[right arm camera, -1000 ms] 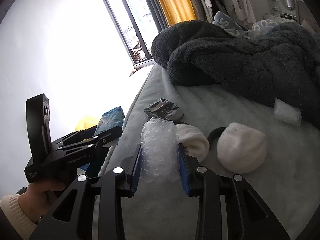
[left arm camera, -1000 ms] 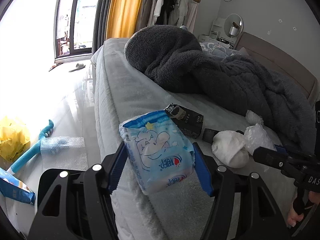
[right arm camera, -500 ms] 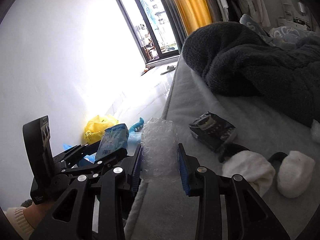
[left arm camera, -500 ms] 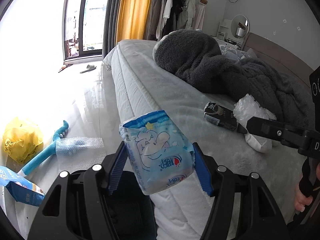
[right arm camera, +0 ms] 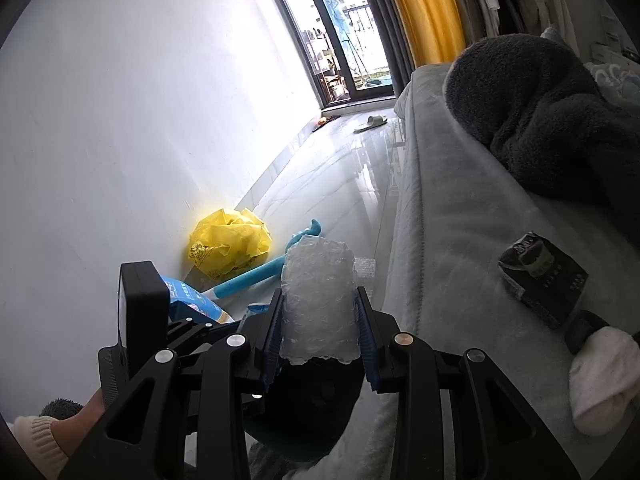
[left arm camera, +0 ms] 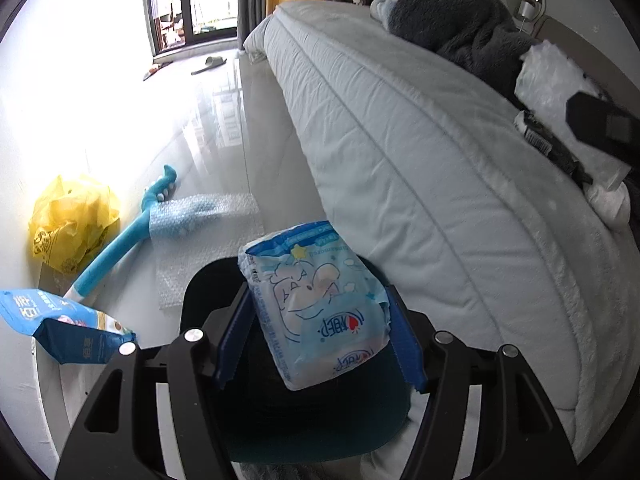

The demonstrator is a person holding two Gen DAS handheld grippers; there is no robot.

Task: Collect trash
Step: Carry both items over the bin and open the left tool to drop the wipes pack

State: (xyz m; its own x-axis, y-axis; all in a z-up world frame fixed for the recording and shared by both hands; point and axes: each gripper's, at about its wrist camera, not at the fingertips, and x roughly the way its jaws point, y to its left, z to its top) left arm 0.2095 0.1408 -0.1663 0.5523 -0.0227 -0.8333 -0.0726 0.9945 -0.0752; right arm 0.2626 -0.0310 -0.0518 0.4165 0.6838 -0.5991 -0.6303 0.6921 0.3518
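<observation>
My left gripper (left arm camera: 318, 292) is shut on a light blue tissue pack (left arm camera: 316, 312) printed with a cartoon animal. It hangs over the mouth of a dark bin (left arm camera: 206, 286) on the floor beside the bed. My right gripper (right arm camera: 319, 296) is shut on a wad of clear bubble wrap (right arm camera: 318, 276), just off the mattress edge and above the same dark bin (right arm camera: 316, 408). In the right wrist view the left gripper's body (right arm camera: 140, 320) shows at the lower left, held by a hand in a cream sleeve. On the bed lie a black packet (right arm camera: 544, 276) and a white sock (right arm camera: 600, 380).
On the floor by the white wall are a yellow plastic bag (left arm camera: 72, 220), a blue foam stick (left arm camera: 120, 248), a sheet of bubble wrap (left arm camera: 204, 216) and a blue packet (left arm camera: 60, 324). A grey fleece blanket (right arm camera: 540, 112) is heaped on the bed. A slipper (right arm camera: 372, 122) lies near the balcony door.
Both grippers have swung left off the bed, keeping their loads. The left one has tipped downward, and the dark bin has come into view under both.
</observation>
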